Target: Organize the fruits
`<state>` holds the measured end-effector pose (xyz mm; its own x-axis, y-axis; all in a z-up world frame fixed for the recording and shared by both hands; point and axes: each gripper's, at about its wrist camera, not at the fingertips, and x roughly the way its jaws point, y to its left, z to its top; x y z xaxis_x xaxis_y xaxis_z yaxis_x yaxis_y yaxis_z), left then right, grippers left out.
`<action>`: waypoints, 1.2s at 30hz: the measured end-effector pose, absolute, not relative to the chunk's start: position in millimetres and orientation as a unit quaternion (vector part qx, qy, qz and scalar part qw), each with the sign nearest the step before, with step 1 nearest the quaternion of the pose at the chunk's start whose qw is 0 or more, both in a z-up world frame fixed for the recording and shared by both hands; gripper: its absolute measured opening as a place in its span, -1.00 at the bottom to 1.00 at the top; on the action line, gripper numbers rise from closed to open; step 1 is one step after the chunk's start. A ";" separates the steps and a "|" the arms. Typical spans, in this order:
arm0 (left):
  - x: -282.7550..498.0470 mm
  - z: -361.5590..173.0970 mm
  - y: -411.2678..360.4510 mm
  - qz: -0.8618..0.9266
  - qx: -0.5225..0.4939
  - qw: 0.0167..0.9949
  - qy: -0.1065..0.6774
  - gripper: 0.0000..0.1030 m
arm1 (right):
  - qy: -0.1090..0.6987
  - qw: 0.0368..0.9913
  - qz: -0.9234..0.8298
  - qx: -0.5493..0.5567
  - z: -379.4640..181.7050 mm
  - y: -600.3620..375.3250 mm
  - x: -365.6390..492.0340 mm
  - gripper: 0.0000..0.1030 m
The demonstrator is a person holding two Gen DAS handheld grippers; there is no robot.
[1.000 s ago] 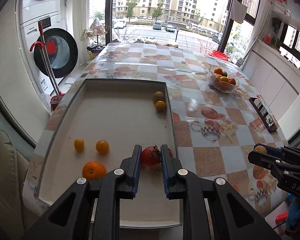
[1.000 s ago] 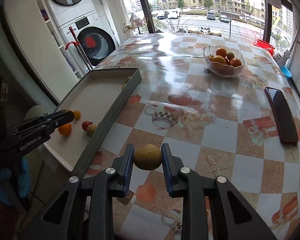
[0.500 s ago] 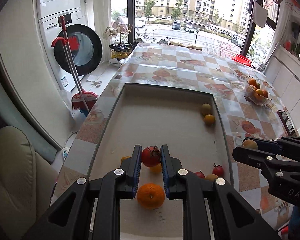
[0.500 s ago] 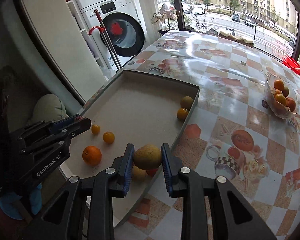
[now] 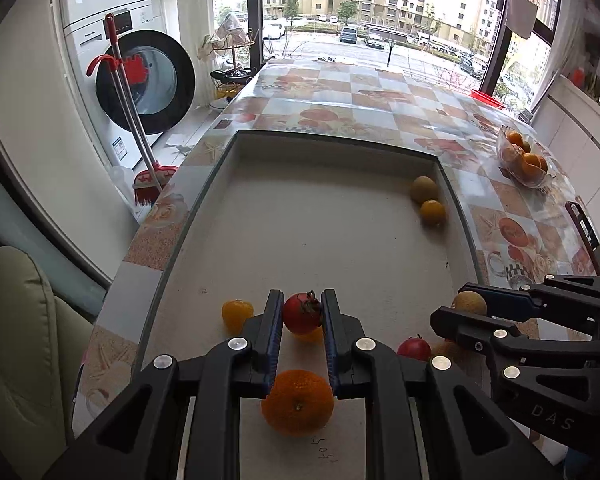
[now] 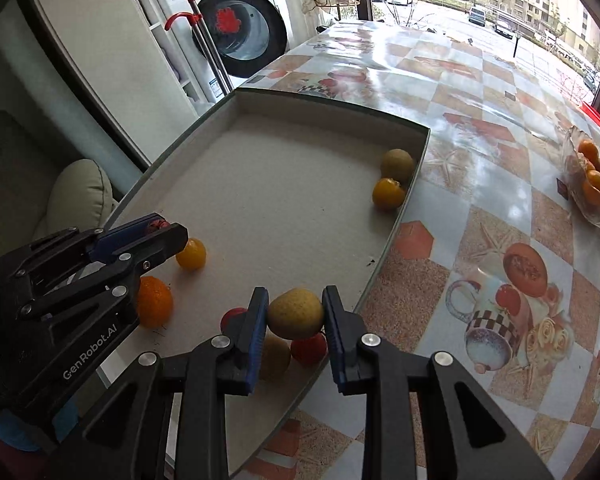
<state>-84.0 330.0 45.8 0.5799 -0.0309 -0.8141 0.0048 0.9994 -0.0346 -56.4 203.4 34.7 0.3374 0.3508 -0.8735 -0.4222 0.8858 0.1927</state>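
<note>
My left gripper (image 5: pixel 301 312) is shut on a small red tomato (image 5: pixel 302 313), held over the near end of the grey tray (image 5: pixel 332 144). My right gripper (image 6: pixel 295 314) is shut on a yellow-green round fruit (image 6: pixel 295 314) above the tray's near right corner. On the tray floor lie an orange (image 5: pixel 298 401), a small yellow fruit (image 5: pixel 237 313), another red tomato (image 5: pixel 414 349) and, by the far right wall, a brown-green fruit (image 5: pixel 423 189) with a small orange one (image 5: pixel 432 212). Below the right gripper lie a yellow fruit (image 6: pixel 276 356) and a red tomato (image 6: pixel 309 350).
A glass bowl (image 5: pixel 524 164) of oranges stands far right on the checked tablecloth (image 5: pixel 340 96). A dark phone (image 5: pixel 584 232) lies near the right edge. A washing machine (image 5: pixel 140 80) and a red broom (image 5: pixel 140 152) stand left of the table; a beige cushion (image 5: pixel 16 344) is near left.
Both grippers have swung left over the tray with their fruit. The right one came from above the tablecloth to the tray's near right corner. Neither grip has altered.
</note>
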 end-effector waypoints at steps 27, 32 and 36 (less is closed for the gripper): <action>-88.9 49.7 335.9 0.045 0.009 0.921 0.388 0.79 | 0.466 0.870 0.121 -0.106 61.1 190.9 -63.0 0.88; -88.5 50.6 322.6 0.035 0.049 0.927 0.370 0.79 | 0.519 0.846 0.104 -0.065 39.9 173.2 -53.8 0.99; -82.4 30.6 312.0 0.027 0.087 0.909 0.407 0.79 | 0.541 0.830 0.103 -0.082 20.7 174.7 -62.0 0.99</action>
